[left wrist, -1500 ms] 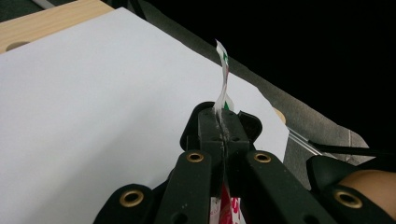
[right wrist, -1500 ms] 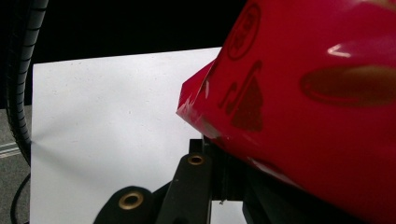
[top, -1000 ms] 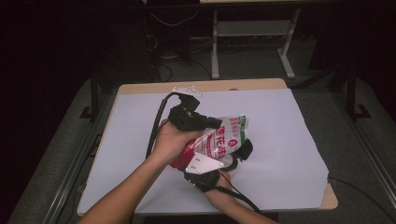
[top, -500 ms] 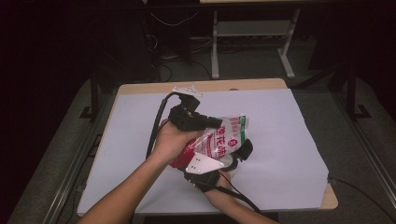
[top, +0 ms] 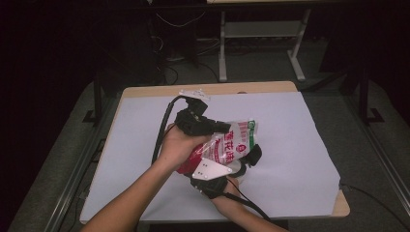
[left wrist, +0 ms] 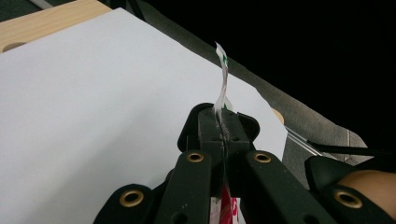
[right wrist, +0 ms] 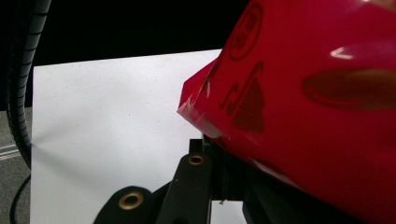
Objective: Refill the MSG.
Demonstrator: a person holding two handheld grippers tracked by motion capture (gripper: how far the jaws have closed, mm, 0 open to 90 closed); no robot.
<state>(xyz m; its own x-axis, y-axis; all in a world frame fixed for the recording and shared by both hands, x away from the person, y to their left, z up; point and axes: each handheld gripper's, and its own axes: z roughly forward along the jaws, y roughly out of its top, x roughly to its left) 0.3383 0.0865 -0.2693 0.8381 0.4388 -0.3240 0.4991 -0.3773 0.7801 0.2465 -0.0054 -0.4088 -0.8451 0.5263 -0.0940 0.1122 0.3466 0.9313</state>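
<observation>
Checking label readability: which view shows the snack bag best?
High view: the snack bag shows whole, print facing up, between both grippers. Left gripper view shows its thin edge pinched; right gripper view shows a close red panel.

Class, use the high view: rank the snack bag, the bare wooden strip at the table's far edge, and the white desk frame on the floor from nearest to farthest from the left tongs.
1. Snack bag: clamped in the left tongs.
2. Wooden strip: along the table's far edge.
3. White desk frame: on the floor beyond the table.
</observation>
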